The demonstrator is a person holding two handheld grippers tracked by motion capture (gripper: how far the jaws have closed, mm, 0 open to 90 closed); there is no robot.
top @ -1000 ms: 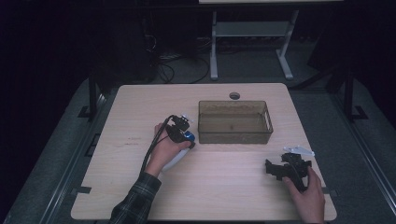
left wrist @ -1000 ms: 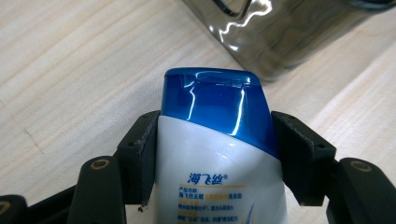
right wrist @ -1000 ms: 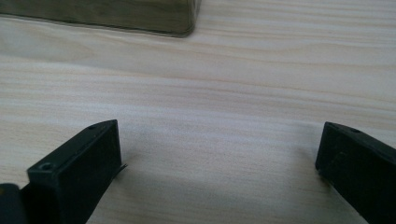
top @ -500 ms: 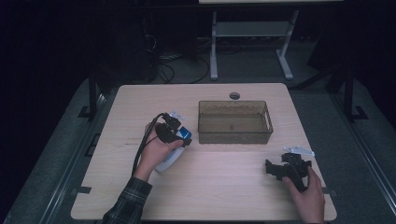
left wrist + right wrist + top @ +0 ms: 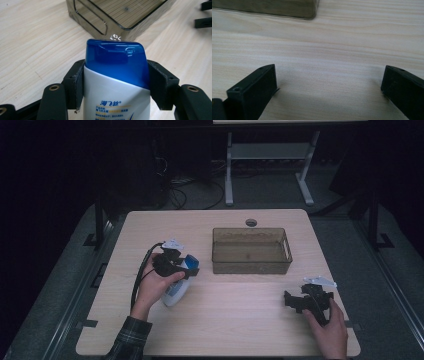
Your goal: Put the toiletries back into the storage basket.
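Gripping bottle [image 5: 115,82] in left gripper [image 5: 115,87], near bin [image 5: 251,251].

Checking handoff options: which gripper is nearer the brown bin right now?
Left. The left gripper, shut on the bottle, sits just off the brown bin at its left end. The right gripper rests farther off, near the table's front right, jaws open.

From the high view we look forward and down over the whole table [image 5: 225,330] from its near edge. The left gripper view sits very close behind a bottle [image 5: 113,82], facing the clear bin [image 5: 120,15] near the far edge. The right gripper view rides low over the tabletop, probably just above it, facing what seems the same bin [image 5: 267,7]. All three share the bin [image 5: 251,251] and table.
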